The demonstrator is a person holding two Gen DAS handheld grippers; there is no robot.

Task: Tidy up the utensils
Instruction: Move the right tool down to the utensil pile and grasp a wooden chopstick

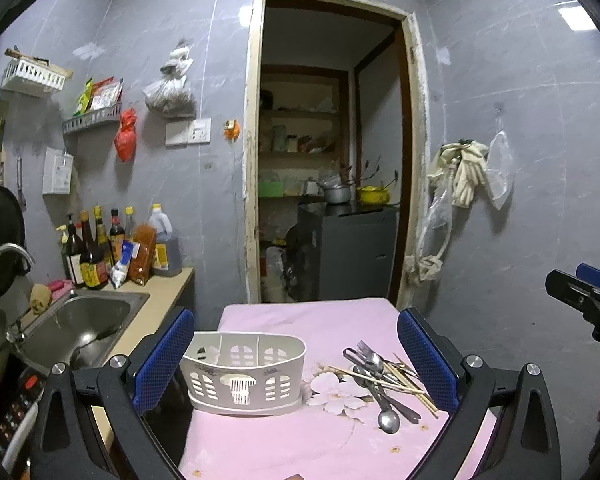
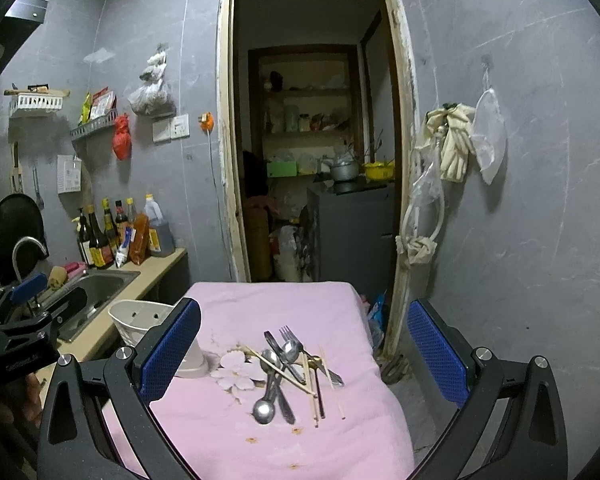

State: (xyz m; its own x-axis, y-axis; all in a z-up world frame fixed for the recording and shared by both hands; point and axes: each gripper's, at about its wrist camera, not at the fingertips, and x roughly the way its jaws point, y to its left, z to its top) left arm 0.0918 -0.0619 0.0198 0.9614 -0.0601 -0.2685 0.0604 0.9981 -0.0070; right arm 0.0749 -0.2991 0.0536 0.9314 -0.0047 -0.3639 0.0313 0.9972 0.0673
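Hovering over the near edge of the pink cloth (image 1: 320,436): left gripper (image 1: 296,354), jaws spread wide, empty. Likewise right gripper (image 2: 304,346), spread wide, nothing held. Lying on the cloth between the right gripper's fingers: a heap of utensils (image 2: 288,372), with spoons (image 2: 265,408), fork (image 2: 287,334) and chopsticks (image 2: 314,396) crossed over one another. Standing upright just left of the heap: white caddy (image 1: 244,374), compartments apparently empty. Left of the cloth: sink (image 1: 80,320) and bottles (image 1: 96,248) on the counter. Beyond, an open doorway (image 1: 328,140) with shelves.
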